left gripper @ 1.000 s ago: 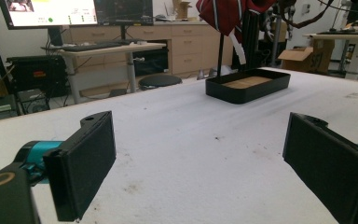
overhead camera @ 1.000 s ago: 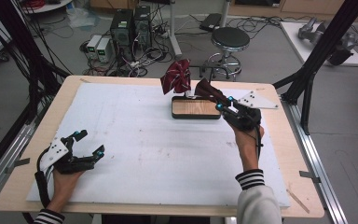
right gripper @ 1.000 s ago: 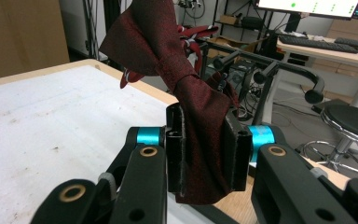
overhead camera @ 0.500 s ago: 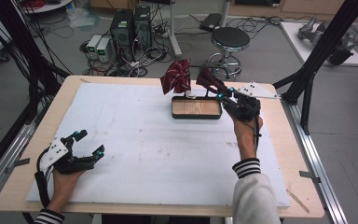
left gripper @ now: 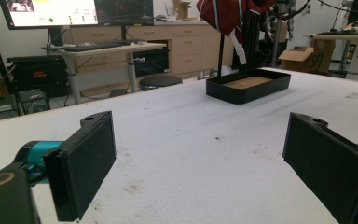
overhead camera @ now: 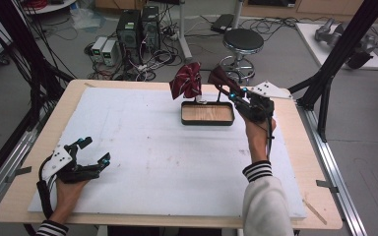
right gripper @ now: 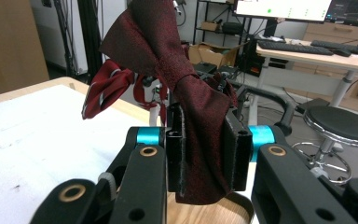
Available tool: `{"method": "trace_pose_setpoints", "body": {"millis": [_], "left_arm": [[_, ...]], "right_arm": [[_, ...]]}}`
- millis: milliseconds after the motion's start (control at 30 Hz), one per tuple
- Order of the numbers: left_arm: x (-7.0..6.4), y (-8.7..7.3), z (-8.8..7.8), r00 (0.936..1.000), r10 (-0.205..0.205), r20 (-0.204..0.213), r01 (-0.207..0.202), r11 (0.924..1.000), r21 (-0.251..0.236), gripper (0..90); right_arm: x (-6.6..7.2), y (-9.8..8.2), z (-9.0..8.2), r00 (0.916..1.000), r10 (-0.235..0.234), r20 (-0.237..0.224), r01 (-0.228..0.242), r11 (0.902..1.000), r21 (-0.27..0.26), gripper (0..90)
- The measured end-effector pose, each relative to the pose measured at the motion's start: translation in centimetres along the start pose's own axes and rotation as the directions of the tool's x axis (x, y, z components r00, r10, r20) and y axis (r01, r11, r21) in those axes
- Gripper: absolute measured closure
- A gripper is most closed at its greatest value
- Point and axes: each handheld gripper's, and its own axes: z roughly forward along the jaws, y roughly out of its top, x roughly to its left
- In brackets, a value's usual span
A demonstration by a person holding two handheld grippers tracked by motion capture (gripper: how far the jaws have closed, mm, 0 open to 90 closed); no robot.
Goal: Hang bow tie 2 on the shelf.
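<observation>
White foam-covered table; near its far edge, a shallow black tray with a wooden floor and a thin upright post rising from it. A striped red bow tie hangs at the top of that post.

Right gripper is raised over the tray's right end, jaws clamped narrow on a plain dark-red bow tie. The pads pinch one wing; the knot and the other wing stand up above the jaws.

Left gripper rests low at the near left of the table, jaws spread wide, nothing between them.

Handling, judged: the tie is light, soft fabric with a slight sheen. It folds and bunches under the pads and may creep out of a loose pinch. The central knot is its firmest part and probably the best hold; a wing grip lets the rest flop and swing. Not fragile.
</observation>
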Motion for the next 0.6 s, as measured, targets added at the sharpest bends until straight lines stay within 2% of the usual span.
{"method": "trace_pose_setpoints", "body": {"millis": [133,600], "left_arm": [[0.0,0.0,0.0,1.0,0.0,0.0,0.0,1.0,0.0,9.8],[0.0,0.0,0.0,1.0,-0.002,-0.001,0.002,1.0,-0.002,9.8]], "right_arm": [[-0.1,0.2,0.3,0.9999,0.01,0.009,-0.01,0.9998,-0.014,74.6],[-0.9,-0.5,1.3,0.9979,0.053,0.035,-0.053,0.9985,-0.012,74.5]]}}
